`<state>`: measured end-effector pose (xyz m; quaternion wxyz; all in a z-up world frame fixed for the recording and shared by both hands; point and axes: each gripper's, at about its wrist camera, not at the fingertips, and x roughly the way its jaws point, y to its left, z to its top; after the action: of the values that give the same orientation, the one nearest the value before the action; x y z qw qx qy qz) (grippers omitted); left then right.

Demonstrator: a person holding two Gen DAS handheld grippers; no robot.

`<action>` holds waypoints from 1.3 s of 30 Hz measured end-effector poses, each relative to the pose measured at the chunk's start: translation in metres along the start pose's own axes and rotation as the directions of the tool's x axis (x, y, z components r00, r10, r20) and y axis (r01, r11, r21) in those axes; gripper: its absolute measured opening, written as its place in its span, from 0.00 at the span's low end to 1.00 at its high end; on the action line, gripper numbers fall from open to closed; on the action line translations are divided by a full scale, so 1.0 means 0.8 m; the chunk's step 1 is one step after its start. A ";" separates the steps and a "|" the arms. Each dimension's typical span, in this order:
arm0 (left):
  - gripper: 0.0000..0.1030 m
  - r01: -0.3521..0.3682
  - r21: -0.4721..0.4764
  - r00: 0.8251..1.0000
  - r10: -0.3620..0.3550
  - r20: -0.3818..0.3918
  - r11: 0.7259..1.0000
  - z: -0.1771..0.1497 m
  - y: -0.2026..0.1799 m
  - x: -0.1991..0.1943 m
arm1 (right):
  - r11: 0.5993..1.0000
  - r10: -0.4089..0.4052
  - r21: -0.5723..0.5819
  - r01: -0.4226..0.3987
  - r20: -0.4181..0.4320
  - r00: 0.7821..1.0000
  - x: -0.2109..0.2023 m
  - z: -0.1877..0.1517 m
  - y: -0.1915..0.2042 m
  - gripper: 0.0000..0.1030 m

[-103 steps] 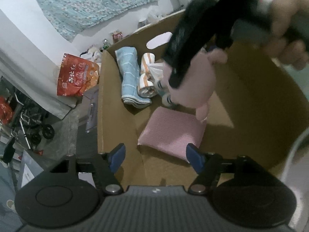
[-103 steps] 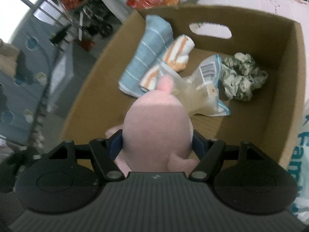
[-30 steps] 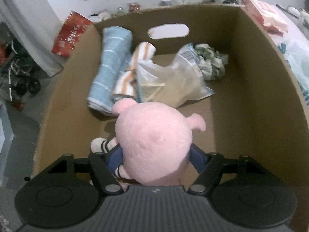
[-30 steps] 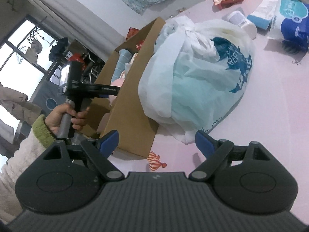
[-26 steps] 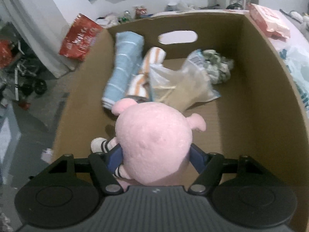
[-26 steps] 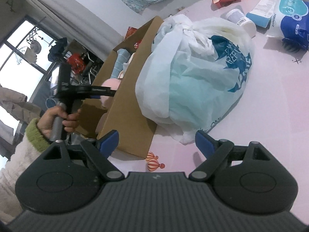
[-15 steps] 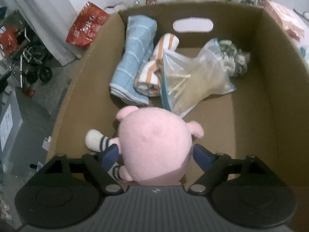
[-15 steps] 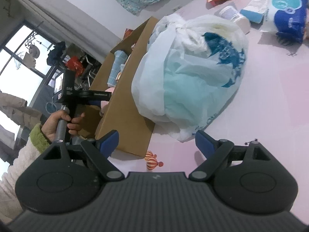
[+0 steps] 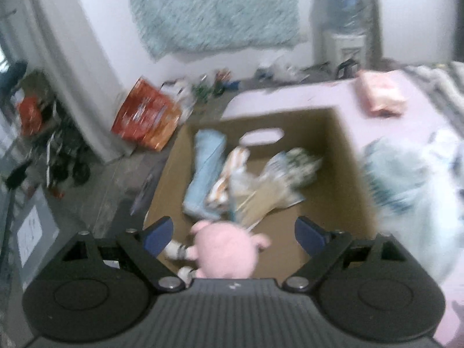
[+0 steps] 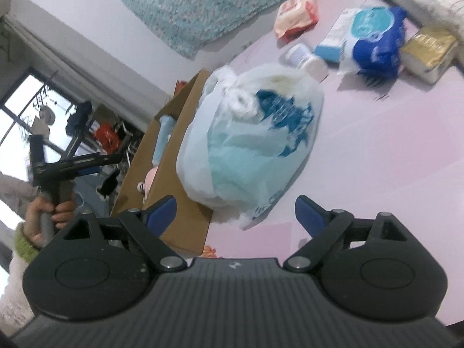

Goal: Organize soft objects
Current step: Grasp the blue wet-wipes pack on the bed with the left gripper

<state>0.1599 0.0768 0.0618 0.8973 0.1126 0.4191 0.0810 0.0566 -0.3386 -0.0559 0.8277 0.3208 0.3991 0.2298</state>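
Observation:
The pink plush (image 9: 229, 252) lies inside the cardboard box (image 9: 345, 156) at its near end. My left gripper (image 9: 234, 235) hovers above it, open, with its blue pads clear of the toy. Farther in lie a rolled blue towel (image 9: 203, 174), an orange-striped roll (image 9: 229, 174), a clear zip bag (image 9: 266, 197) and a green-white crumpled cloth (image 9: 301, 159). My right gripper (image 10: 235, 212) is open and empty, pointing at a knotted white plastic bag (image 10: 252, 139) that leans on the box's outer wall (image 10: 162, 179). In the right wrist view a hand (image 10: 55, 211) holds the left gripper (image 10: 72, 165) beside the box.
The box and bag sit on a pink mat (image 10: 391, 145). On the mat farther off are a blue-white tissue pack (image 10: 368, 37), a gold pack (image 10: 429, 49), a white bottle (image 10: 304, 58) and a pink packet (image 10: 295, 11). A red snack bag (image 9: 148, 116) and floor clutter lie left of the box.
My left gripper opened, let go of the pink plush and rose back from the box; the toy now rests inside. The right gripper shifted slightly, bringing the white bag nearer centre.

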 end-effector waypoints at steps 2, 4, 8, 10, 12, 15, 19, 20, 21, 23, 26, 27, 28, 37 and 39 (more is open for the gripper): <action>0.91 0.035 0.036 0.998 -0.036 0.042 0.999 0.010 -0.023 -0.026 | 1.000 -0.015 0.002 0.015 0.038 0.999 -0.013 0.003 -0.006 0.87; 0.92 0.084 0.081 0.993 -0.091 0.079 0.993 0.021 -0.053 -0.050 | 0.999 -0.036 0.007 0.036 0.076 0.996 -0.025 0.005 -0.013 0.87; 0.92 0.189 0.183 0.973 -0.209 0.097 0.965 0.043 -0.117 -0.086 | 0.996 -0.084 0.035 0.079 0.150 0.985 -0.050 0.011 -0.033 0.87; 0.92 0.245 0.228 0.959 -0.270 0.084 0.942 0.055 -0.149 -0.099 | 0.994 -0.108 0.049 0.101 0.185 0.977 -0.062 0.016 -0.044 0.87; 0.92 0.306 0.270 0.941 -0.334 0.060 0.913 0.070 -0.184 -0.108 | 0.992 -0.119 0.065 0.107 0.214 0.970 -0.071 0.021 -0.054 0.87; 0.94 0.369 0.317 0.918 -0.395 0.019 0.874 0.089 -0.242 -0.113 | 0.986 -0.149 0.106 0.125 0.264 0.953 -0.083 0.030 -0.072 0.87; 0.97 0.402 0.378 0.907 -0.419 -0.041 0.834 0.107 -0.324 -0.094 | 0.972 -0.211 0.172 0.162 0.317 0.925 -0.089 0.046 -0.095 0.87; 0.97 0.409 0.389 0.906 -0.417 -0.069 0.826 0.111 -0.346 -0.082 | 0.967 -0.229 0.184 0.176 0.326 0.917 -0.089 0.050 -0.099 0.87; 0.97 0.421 0.397 0.903 -0.419 -0.097 0.815 0.115 -0.364 -0.071 | 0.964 -0.242 0.192 0.186 0.333 0.912 -0.088 0.053 -0.103 0.87; 0.97 0.453 0.402 0.891 -0.424 -0.166 0.796 0.121 -0.401 -0.040 | 0.960 -0.257 0.199 0.198 0.340 0.904 -0.088 0.057 -0.111 0.86; 0.97 0.483 0.427 0.876 -0.421 -0.237 0.765 0.121 -0.447 -0.003 | 0.954 -0.284 0.192 0.229 0.339 0.897 -0.081 0.063 -0.117 0.86; 0.97 0.487 0.436 0.873 -0.414 -0.256 0.757 0.119 -0.460 0.007 | 0.952 -0.293 0.189 0.240 0.338 0.895 -0.081 0.063 -0.119 0.86; 0.97 0.493 0.448 0.870 -0.411 -0.272 0.746 0.119 -0.472 0.016 | 0.950 -0.302 0.184 0.253 0.336 0.892 -0.078 0.064 -0.120 0.86; 0.97 0.525 0.457 0.846 -0.382 -0.371 0.718 0.121 -0.546 0.108 | 0.945 -0.325 0.150 0.291 0.309 0.894 -0.071 0.070 -0.130 0.86; 0.97 0.540 0.438 0.834 -0.384 -0.397 0.719 0.124 -0.552 0.125 | 0.944 -0.328 0.144 0.297 0.303 0.895 -0.069 0.072 -0.131 0.86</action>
<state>0.3225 -0.3372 -0.0688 0.7524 0.2354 0.5610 -0.2524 0.0849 -0.4658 -0.0750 0.8919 0.3241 0.3147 0.0191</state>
